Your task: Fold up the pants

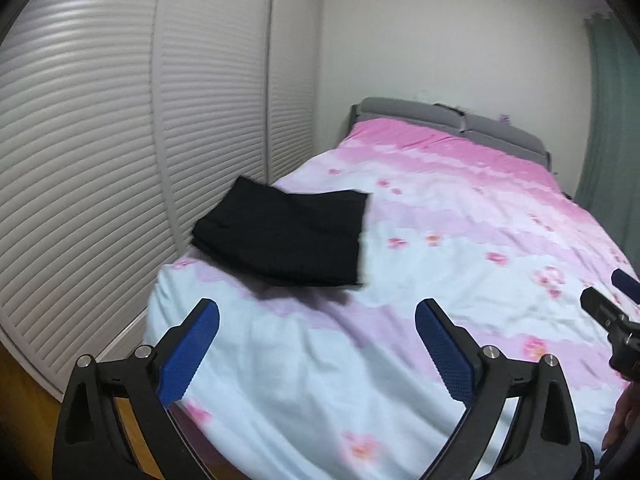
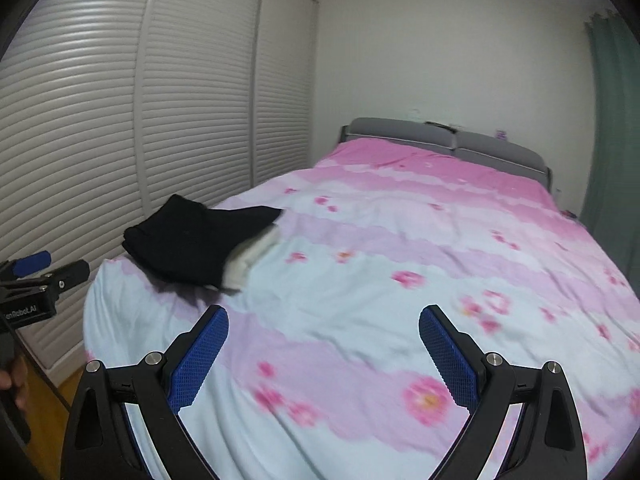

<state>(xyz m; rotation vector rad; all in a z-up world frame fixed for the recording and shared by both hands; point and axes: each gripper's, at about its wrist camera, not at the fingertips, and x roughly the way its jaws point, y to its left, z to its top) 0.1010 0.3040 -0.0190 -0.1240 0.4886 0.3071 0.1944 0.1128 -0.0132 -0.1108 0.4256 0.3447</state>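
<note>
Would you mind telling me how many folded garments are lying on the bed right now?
2, stacked at the bed's near-left corner beside the louvered closet doors: black pants on top, a white garment peeking out beneath. More could be hidden underneath.

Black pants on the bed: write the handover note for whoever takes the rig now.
Left tool: open, empty, above the bed's near end.
Right tool: open, empty, likewise.
Black pants: lying folded in a compact stack near the left edge of the pink floral bed cover, with something white showing beneath them.
Done: the fold looks finished.
Left: probably nothing; check that the edges are neat.
</note>
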